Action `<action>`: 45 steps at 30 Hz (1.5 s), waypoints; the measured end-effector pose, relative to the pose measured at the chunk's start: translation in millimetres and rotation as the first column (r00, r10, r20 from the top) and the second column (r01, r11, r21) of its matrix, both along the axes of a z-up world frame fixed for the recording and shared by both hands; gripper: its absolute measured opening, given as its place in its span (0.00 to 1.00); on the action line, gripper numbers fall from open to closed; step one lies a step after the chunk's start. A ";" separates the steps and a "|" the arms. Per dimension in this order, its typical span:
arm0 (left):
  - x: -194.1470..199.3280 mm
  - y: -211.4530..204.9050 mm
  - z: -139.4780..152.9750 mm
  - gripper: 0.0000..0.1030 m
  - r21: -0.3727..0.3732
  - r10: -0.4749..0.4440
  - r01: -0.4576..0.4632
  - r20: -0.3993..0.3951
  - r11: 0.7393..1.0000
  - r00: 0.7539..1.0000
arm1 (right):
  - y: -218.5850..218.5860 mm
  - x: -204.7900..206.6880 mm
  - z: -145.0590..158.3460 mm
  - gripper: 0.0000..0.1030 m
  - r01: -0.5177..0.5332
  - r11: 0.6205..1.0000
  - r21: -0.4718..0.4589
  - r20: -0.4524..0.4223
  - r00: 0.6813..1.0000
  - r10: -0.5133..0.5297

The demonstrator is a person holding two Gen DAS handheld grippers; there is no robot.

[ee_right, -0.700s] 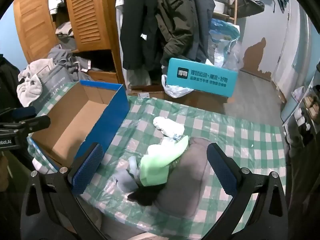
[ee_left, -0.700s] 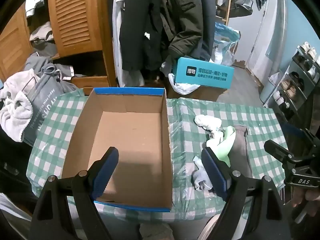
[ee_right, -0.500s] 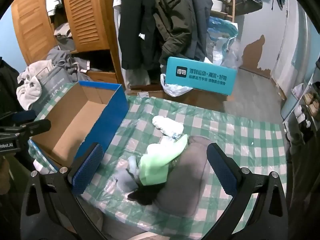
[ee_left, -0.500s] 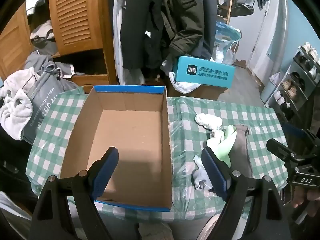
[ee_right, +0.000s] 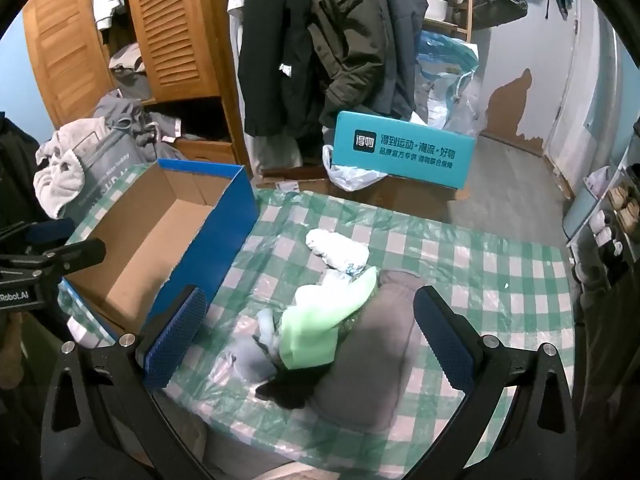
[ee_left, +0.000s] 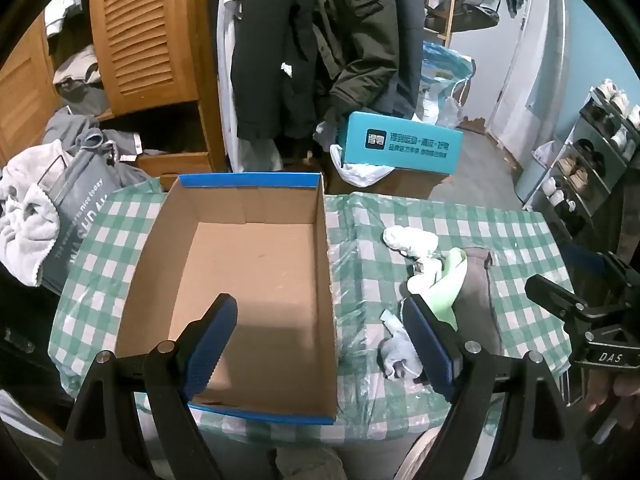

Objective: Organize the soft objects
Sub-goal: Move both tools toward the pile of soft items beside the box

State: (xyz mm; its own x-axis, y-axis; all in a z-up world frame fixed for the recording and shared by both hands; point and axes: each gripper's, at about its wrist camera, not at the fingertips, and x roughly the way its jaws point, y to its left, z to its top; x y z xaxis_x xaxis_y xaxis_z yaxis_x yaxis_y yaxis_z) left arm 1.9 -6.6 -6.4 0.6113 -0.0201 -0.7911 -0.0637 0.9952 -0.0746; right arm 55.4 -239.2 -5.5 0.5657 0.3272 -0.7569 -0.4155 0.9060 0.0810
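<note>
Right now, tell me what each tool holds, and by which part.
Nothing. The left tool and the right tool are both open and empty.

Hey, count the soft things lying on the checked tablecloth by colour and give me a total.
White: 1, bundle
Light green: 1, cloth
Pale grey: 1, sock
Dark grey: 1, cloth
Black: 1, piece
Total: 5, all piled beside the box, none inside it. More may be hidden under the pile.

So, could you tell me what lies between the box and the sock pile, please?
Nothing: in the right wrist view only bare checked cloth separates the box from the sock pile.
</note>
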 end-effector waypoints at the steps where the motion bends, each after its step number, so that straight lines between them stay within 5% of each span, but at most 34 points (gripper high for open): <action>1: 0.1 -0.6 0.2 0.84 -0.005 -0.002 0.002 -0.001 1.000 1.000 | -0.2 0.3 0.1 0.99 0.001 1.000 0.000 0.000 1.000 -0.001; 45: -4.0 -4.2 -9.6 0.84 -0.039 -0.005 0.004 -0.018 0.999 1.000 | -2.5 -5.5 -11.7 0.99 0.002 1.000 -0.008 -0.017 1.000 -0.002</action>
State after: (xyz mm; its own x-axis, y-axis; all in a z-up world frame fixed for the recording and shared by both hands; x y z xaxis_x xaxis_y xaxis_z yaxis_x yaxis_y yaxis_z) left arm -2.0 -10.7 -15.9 0.5969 -0.0540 -0.8005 -0.0609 0.9918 -0.1123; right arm 49.9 -241.7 -17.1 0.5538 0.3199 -0.7687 -0.4120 0.9076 0.0808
